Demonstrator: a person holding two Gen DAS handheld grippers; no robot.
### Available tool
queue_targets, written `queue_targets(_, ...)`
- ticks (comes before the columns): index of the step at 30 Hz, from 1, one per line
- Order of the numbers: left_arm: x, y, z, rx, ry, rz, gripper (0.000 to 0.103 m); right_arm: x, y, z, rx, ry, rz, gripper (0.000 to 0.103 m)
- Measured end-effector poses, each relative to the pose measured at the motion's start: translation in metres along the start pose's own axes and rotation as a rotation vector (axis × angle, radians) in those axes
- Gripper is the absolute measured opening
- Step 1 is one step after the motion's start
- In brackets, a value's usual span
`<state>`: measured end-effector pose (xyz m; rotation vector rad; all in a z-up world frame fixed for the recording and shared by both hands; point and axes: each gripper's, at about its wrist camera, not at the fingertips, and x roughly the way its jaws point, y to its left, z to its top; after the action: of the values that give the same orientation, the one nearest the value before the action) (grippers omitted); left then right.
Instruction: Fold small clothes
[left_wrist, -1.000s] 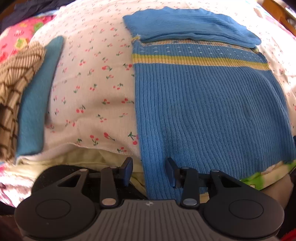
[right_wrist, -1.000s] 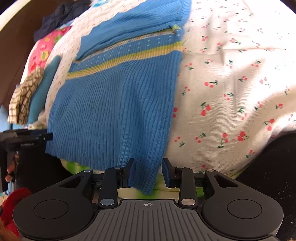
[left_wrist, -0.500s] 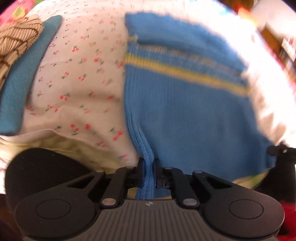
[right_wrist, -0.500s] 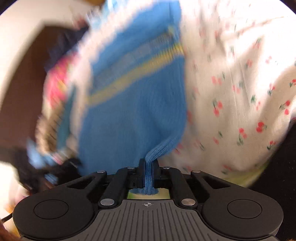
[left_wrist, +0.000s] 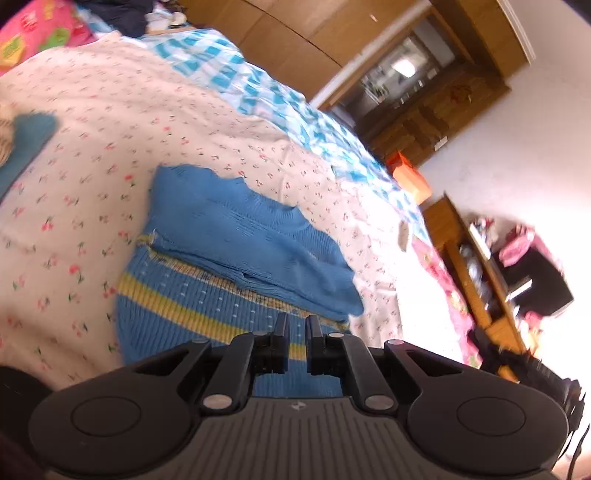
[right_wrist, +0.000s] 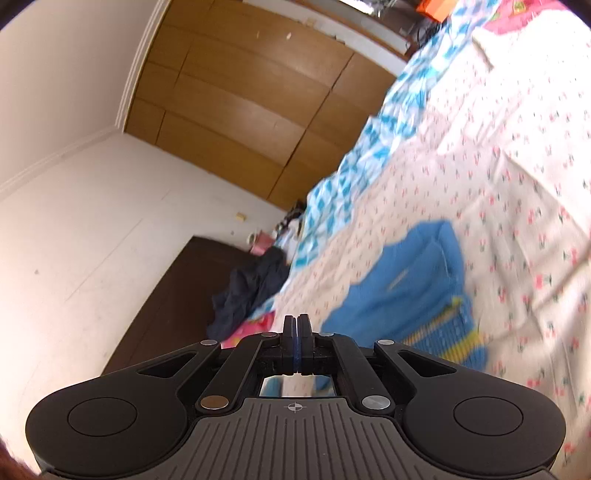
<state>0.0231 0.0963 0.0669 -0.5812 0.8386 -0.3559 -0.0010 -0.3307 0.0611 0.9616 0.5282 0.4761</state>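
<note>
**Both claws pinched on the hem of the blue sweater**

While the left claw (left_wrist: 296, 334) shows only a narrow slot between its fingers, blue knit fills that slot and runs on beneath the fingers, so it reads as a grip on the near hem of the blue sweater (left_wrist: 207, 302). The right claw (right_wrist: 295, 328) is closed almost flat, its jaws having just drawn together, with a thin blue edge of the same sweater (right_wrist: 417, 295) squeezed between the pads (more blue shows in the small window just behind the fingers).

Just ahead of the left claw lies the sweater's body, crossed by a yellow stripe (left_wrist: 166, 301) and a band of pale dashes. Beyond that band, the upper part of the garment is folded down over itself in a plain blue layer, its far edge wavy. From the right claw, the sweater spreads ahead and to the right, blurred.

The sweater rests on a bed covered by a cherry-print sheet (left_wrist: 110, 122), which surrounds it on every side. Far left of the left claw, a teal cloth (left_wrist: 26, 140) lies on the sheet. Farther still, a blue-and-white checked blanket (left_wrist: 258, 85) runs along the bed's far side, and a dark garment (right_wrist: 251, 291) is heaped ahead and left of the right claw. Wooden wardrobe doors (right_wrist: 236, 110) stand behind everything.
</note>
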Motion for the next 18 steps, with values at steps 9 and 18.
queue_targets(9,0.013,-0.02,-0.031,0.573,0.286,0.225,0.015,0.045,-0.002,-0.026,-0.299,0.353,-0.255,0.006)
queue_targets(18,0.049,-0.064,-0.087,1.209,0.543,0.171,0.041,0.024,-0.011,-0.062,-0.468,0.602,-0.434,0.007)
